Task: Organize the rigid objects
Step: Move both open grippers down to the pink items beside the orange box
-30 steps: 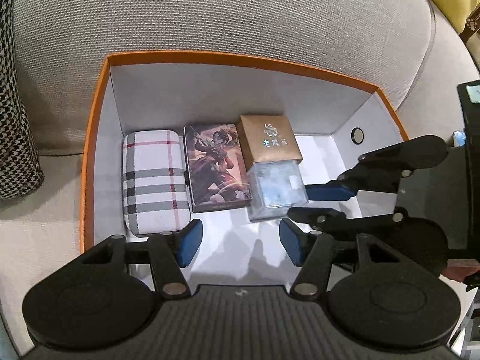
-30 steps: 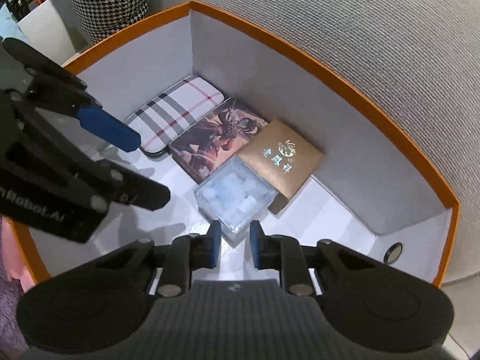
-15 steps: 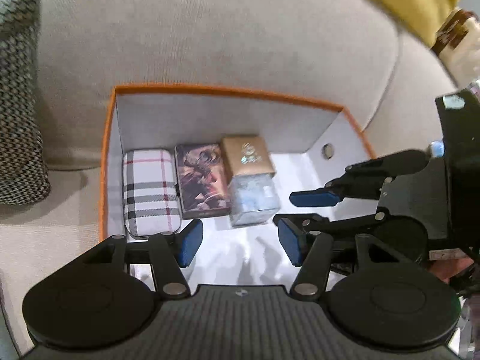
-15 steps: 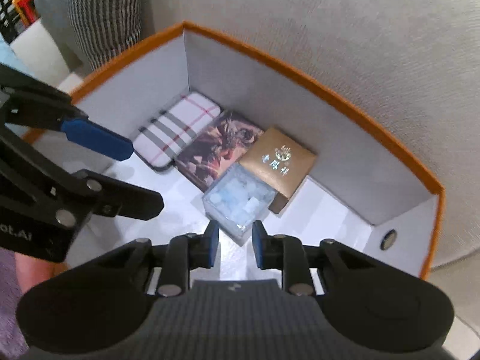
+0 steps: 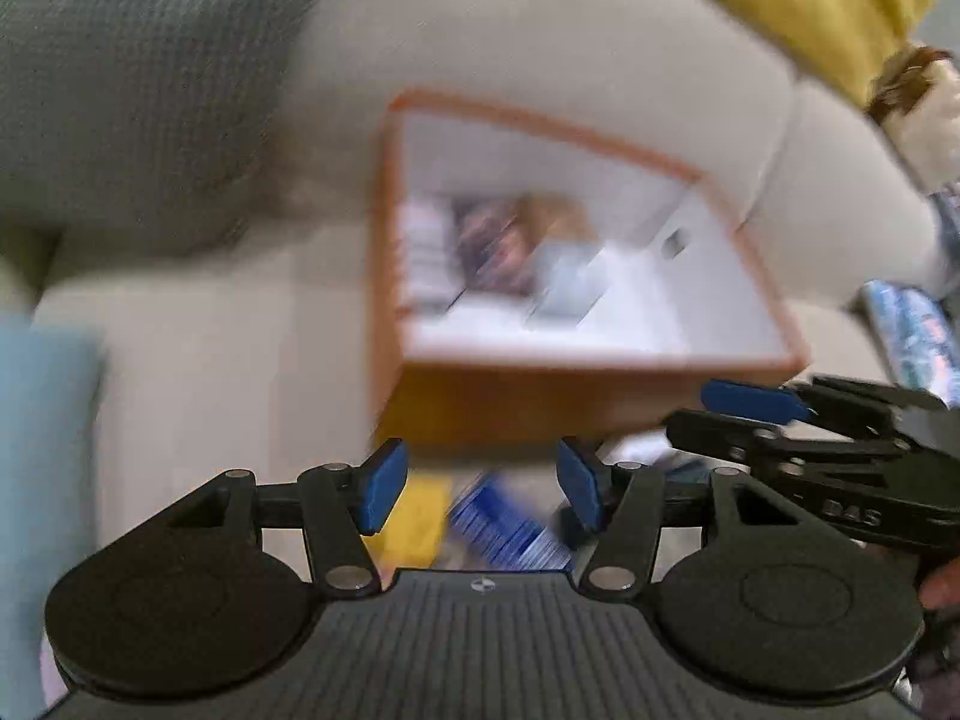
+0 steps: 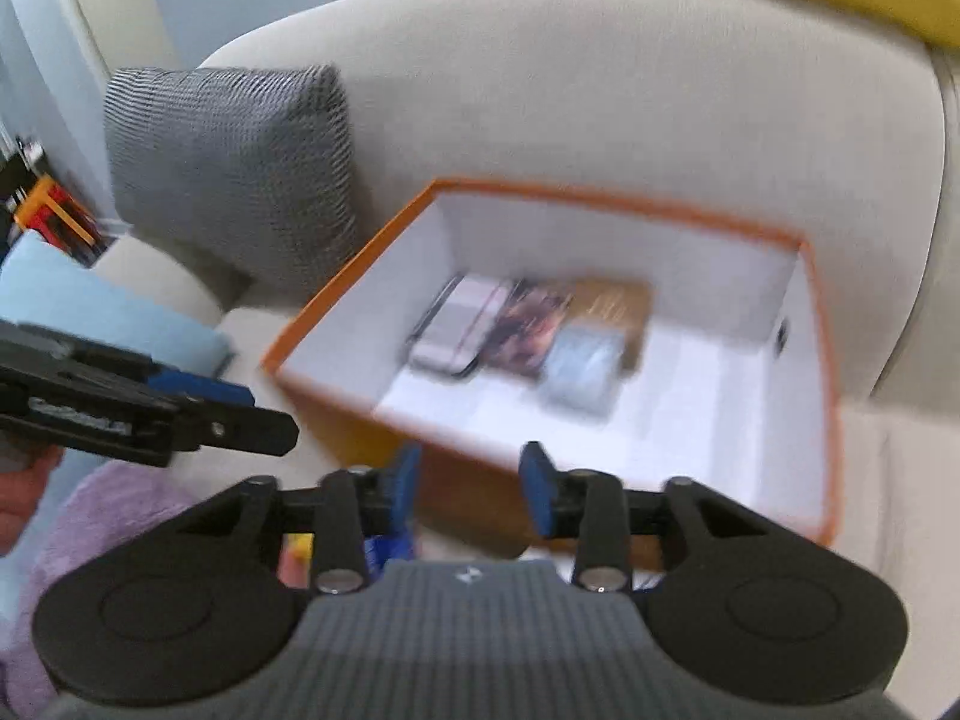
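Note:
An orange box (image 5: 540, 402) (image 6: 822, 360) with a white inside stands on the sofa seat. In it lie a plaid case (image 6: 450, 330), a picture box (image 6: 528, 324), a brown box (image 6: 612, 300) and a clear cube (image 6: 582, 366), blurred in both views. My left gripper (image 5: 480, 483) is open and empty, pulled back in front of the box. My right gripper (image 6: 471, 489) is open and empty, also in front of the box's near wall. Each gripper shows in the other's view, the right one (image 5: 780, 414) and the left one (image 6: 198, 408).
A blue item (image 5: 510, 522) and a yellow item (image 5: 414, 516) lie on the seat below the grippers. A houndstooth cushion (image 6: 234, 162) leans at the left, a light blue cushion (image 6: 90, 306) beside it. A yellow cushion (image 5: 810, 6) sits on the sofa back. A purple cloth (image 6: 102, 516) lies at lower left.
Both grippers have pulled back out of the box and away from it. My right gripper's jaws have opened wider. The view is motion-blurred.

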The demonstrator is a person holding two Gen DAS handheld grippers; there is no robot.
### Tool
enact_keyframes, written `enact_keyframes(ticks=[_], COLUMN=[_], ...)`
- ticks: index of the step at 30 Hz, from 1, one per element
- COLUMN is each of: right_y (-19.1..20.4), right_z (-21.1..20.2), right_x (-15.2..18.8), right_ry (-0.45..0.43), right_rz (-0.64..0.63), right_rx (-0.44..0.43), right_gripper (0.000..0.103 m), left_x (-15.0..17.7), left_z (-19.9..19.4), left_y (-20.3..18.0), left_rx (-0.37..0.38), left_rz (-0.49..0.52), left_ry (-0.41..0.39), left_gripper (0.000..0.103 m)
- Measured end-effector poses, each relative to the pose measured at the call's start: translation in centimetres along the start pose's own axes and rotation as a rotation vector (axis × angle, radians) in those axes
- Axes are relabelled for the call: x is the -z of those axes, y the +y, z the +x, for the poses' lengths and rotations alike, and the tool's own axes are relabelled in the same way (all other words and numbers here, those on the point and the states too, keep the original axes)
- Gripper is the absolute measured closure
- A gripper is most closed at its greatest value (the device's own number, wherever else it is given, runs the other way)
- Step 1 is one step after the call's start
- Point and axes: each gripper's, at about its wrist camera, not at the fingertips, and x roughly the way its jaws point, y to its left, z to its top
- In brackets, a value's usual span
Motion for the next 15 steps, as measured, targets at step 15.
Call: enact_keyframes(ticks=[15], right_y=[6.5], right_z=[7.2], right_x=[9.2], right_ry=[0.247], right_rz=[0.084], right_rx=[-0.014], right_gripper=[0.053], left_x=[5.8], left_z=[2.9], left_y=[3.2], left_rx=[-0.162], left_rz=[-0.21], left_ry=[0.121], left_gripper=[0.024])
